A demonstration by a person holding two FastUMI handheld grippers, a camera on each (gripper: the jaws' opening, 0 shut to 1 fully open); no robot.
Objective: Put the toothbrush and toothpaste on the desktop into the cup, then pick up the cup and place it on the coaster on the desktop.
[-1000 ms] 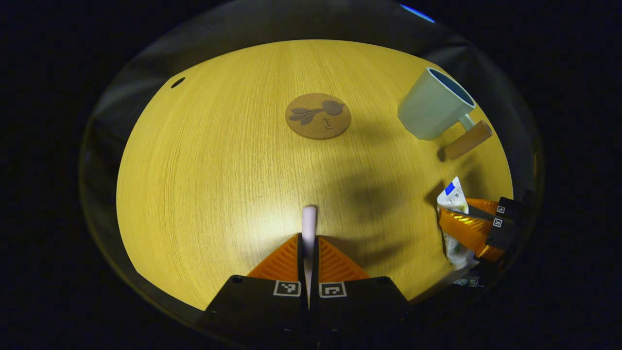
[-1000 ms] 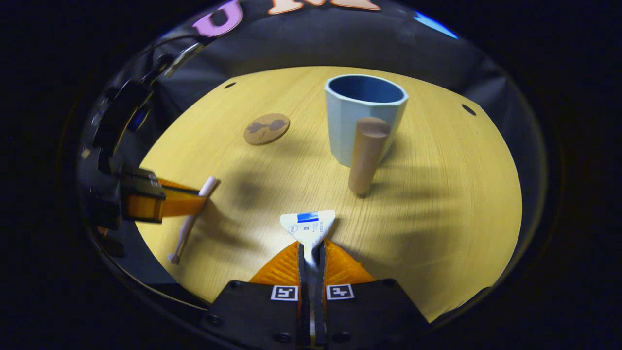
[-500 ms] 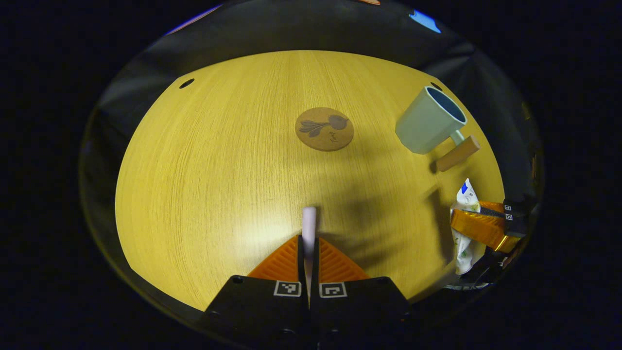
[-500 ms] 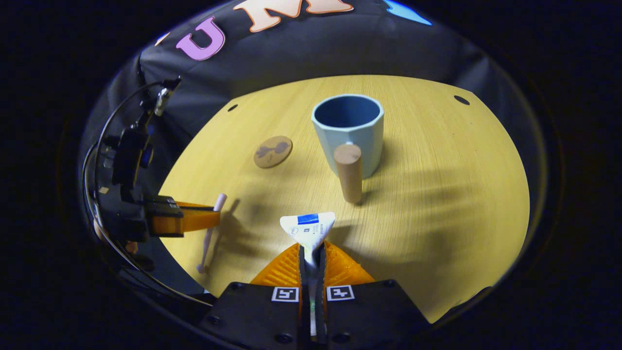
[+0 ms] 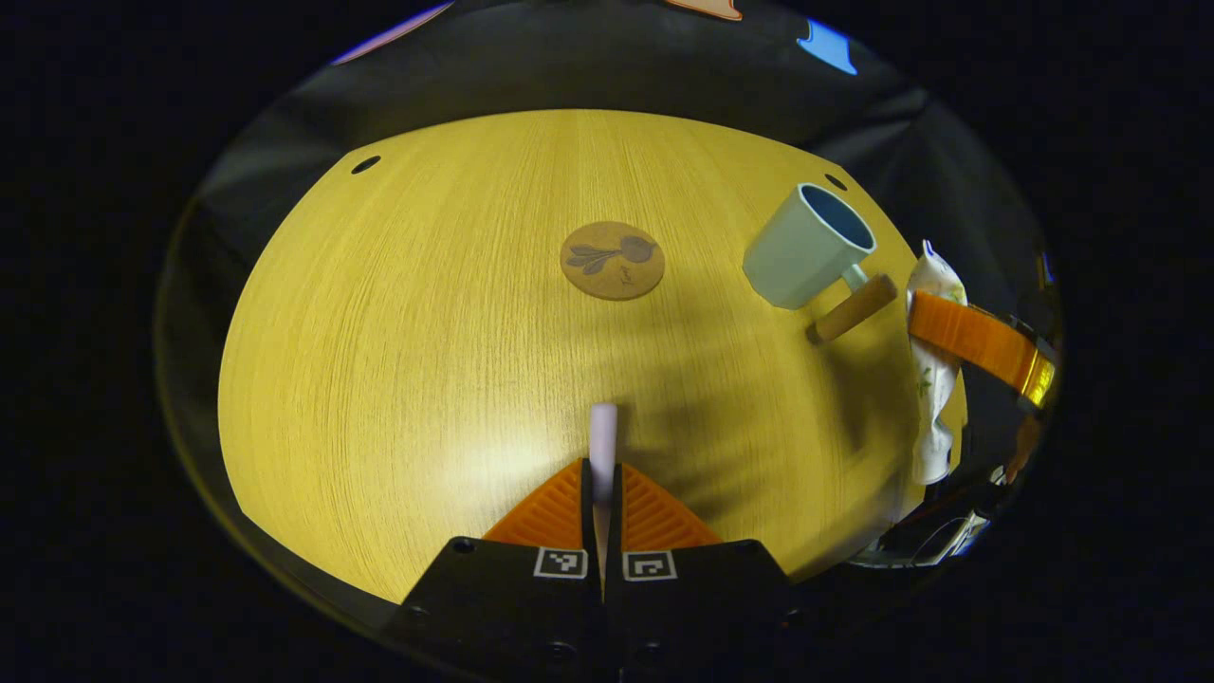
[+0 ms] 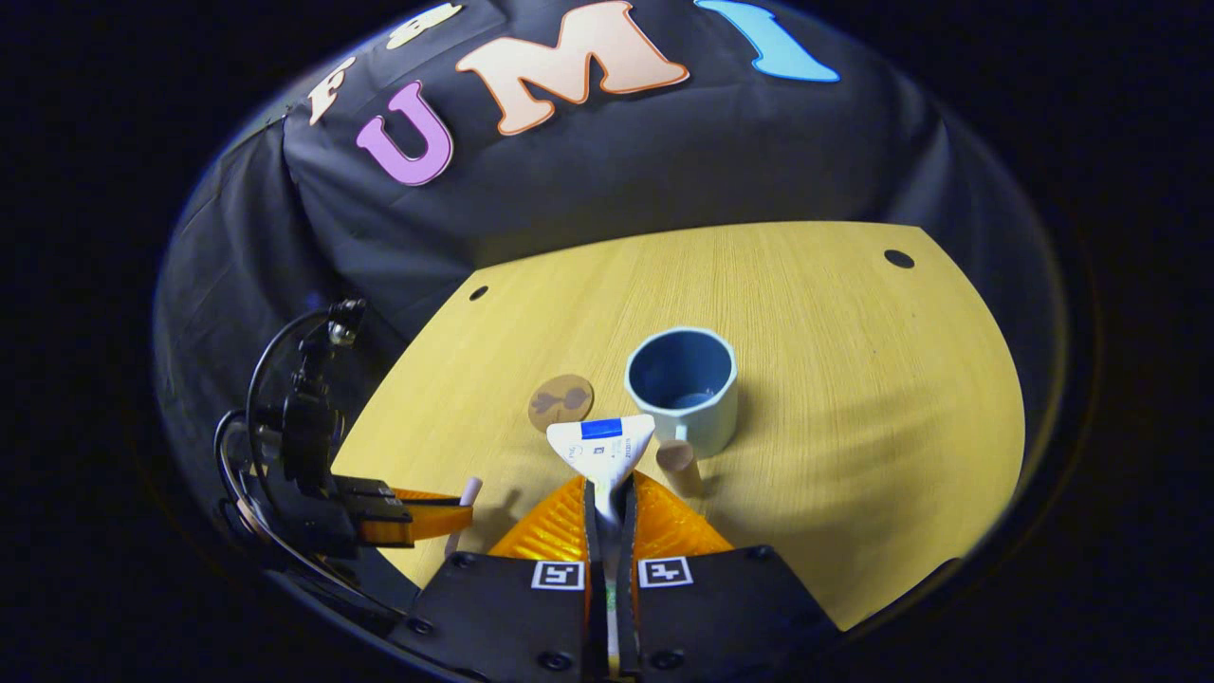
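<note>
The toothbrush (image 5: 603,432) is pinched upright in the left gripper (image 5: 603,484), held above the desk (image 5: 398,360). The right gripper (image 6: 607,503) pinches the toothpaste (image 6: 602,446), held high over the desk near the cup (image 6: 685,387). The cup stands empty, with the coaster (image 6: 561,400) just beside it.
</note>
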